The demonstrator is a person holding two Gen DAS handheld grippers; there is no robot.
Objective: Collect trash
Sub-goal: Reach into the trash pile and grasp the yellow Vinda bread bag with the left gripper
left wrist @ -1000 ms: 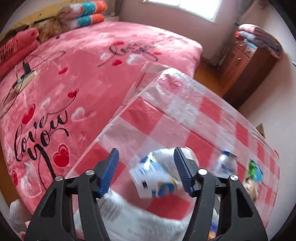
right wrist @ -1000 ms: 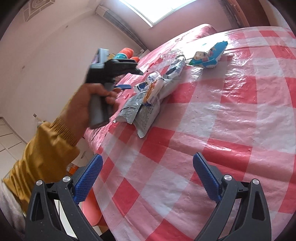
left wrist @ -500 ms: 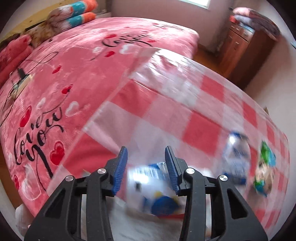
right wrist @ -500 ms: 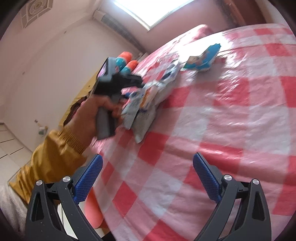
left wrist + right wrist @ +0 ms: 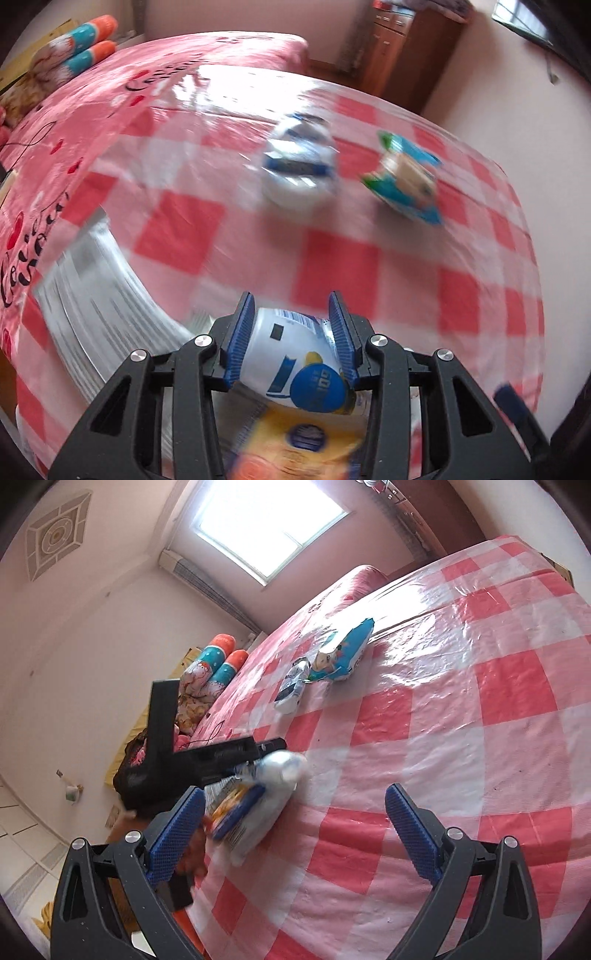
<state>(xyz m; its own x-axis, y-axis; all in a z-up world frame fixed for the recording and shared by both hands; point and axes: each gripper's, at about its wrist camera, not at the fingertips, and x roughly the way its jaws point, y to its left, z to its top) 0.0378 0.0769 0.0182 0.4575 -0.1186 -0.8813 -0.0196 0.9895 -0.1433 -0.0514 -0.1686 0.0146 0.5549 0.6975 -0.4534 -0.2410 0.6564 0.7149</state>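
L claw (image 5: 291, 332) — blue pads (image 5: 240, 334) closed in on a white bottle (image 5: 291, 350) w/ blue cap; the bottle is clamped between them, over the worktop's near edge. Yellow-orange wrapper (image 5: 295, 439) sits below the bottle. R claw (image 5: 295, 827) — wide, nothing between the pads, above the red-and-white checked cloth (image 5: 461, 720). Further back on the cloth: crushed white pack (image 5: 291, 688) just beside a blue snack bag (image 5: 341, 655). Left-wrist view is motion-blurred; pink bed (image 5: 110, 122) lies behind the worktop.
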